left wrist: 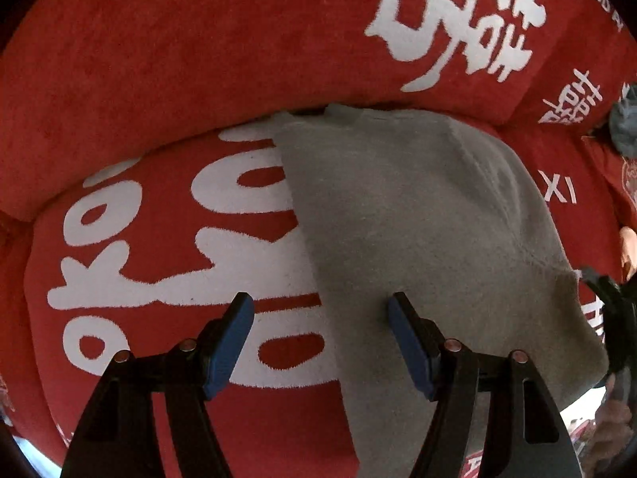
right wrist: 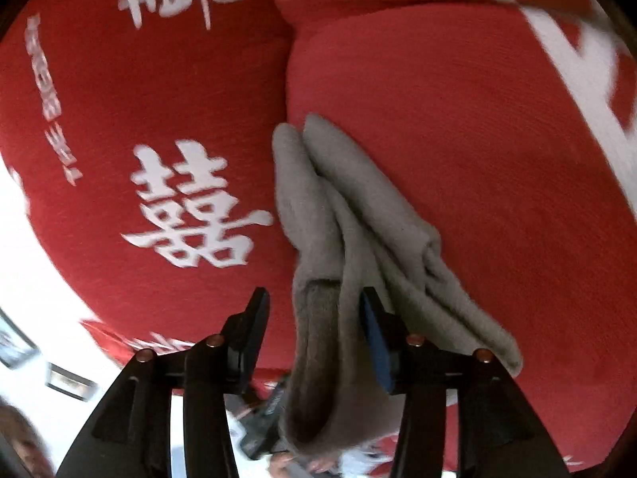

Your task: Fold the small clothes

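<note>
A small grey knitted garment [left wrist: 418, 219] lies flat on a red seat cushion [left wrist: 159, 239] with big white characters. My left gripper [left wrist: 320, 310] hovers open just above the garment's left edge, pointing down. One fingertip [left wrist: 398, 310] is over the grey cloth, the other over the red cover. In the right wrist view the same garment [right wrist: 358, 207] shows as a bunched, folded strip. My right gripper [right wrist: 314, 306] is open with a hanging fold of it between the jaws. The cloth leans on the right pad [right wrist: 372, 326]; a gap separates it from the left one.
A red back cushion [left wrist: 199, 59] rises behind the seat. A grey-blue bundle [left wrist: 625, 123] lies at the far right. A black tool part [left wrist: 613, 310] and a hand [left wrist: 627, 243] are at the right edge. Bright floor and framed pictures [right wrist: 67, 382] lie beyond the cushion's edge.
</note>
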The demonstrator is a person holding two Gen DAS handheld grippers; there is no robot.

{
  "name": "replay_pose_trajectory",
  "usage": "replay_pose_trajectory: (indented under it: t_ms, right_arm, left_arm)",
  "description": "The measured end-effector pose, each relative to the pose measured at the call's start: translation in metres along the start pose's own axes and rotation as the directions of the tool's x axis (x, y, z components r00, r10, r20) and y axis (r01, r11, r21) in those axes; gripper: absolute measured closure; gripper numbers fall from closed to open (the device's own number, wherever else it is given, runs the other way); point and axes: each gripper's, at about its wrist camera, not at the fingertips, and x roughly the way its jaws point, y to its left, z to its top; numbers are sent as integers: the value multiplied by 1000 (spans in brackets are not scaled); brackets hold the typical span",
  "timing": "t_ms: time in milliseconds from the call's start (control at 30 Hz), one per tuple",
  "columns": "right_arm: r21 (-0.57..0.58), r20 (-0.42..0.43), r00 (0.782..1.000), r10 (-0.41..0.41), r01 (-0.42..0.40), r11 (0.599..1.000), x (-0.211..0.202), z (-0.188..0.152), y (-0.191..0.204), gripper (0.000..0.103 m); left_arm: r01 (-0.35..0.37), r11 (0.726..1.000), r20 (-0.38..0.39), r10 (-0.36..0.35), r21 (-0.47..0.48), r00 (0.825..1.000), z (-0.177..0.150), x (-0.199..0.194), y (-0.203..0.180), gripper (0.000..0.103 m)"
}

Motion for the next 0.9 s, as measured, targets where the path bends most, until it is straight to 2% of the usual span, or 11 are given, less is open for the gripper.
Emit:
replay_pose_trajectory:
  t_ms: [33, 100, 133, 267, 333, 433, 500, 567, 733, 867, 900]
  right_arm:
    - [-50, -27, 998, -59, 58, 997, 6, 2, 8, 52]
    - [-186, -54, 973, -225, 211, 960, 19, 3, 28, 81]
    - [-256, -45, 954, -297, 276, 926, 24, 1, 41, 87]
    - [-373, 17, 952, -306, 290, 881, 12, -17, 67, 88]
    - [-359, 19, 952, -305, 291, 887, 12, -20, 67, 88]
    - [-321, 20, 927, -374, 360, 876, 10, -19, 39, 88]
    - [-310, 27, 913, -407, 395, 865, 14, -15, 26, 88]
    - [-320, 34, 907, -419, 407, 855, 16, -13, 23, 86]
    - [-411, 93, 835, -542, 528, 743, 12, -19, 42, 78]
    - [-436, 154, 815, -559, 564, 701, -7, -28, 56, 85]
    - [-438, 163, 822, -546, 556, 706, -11, -30, 60, 86]
  left_arm:
    - [2, 1000, -1, -2, 3, 1000, 2, 0, -2, 32]
    - [3, 1000, -1, -3, 11, 1000, 3, 0, -2, 32]
    - [7, 1000, -1, -7, 15, 1000, 4, 0, -2, 32]
    - [84, 995, 9, -85, 58, 996, -1, -9, -8, 32]
    - [81, 992, -11, -80, 96, 997, -6, -5, -13, 32]
    - [77, 990, -31, -74, 119, 997, -13, 6, -18, 31]
    - [67, 991, -30, -64, 113, 997, -15, 9, -18, 18]
    - [69, 992, -31, -66, 110, 997, -18, 11, -15, 18]
    - [67, 991, -49, -62, 120, 997, -21, 1, -9, 18]
    - [80, 986, -66, -71, 146, 995, -32, -12, -8, 18]
    - [95, 984, -73, -85, 150, 994, -37, -14, -8, 18]
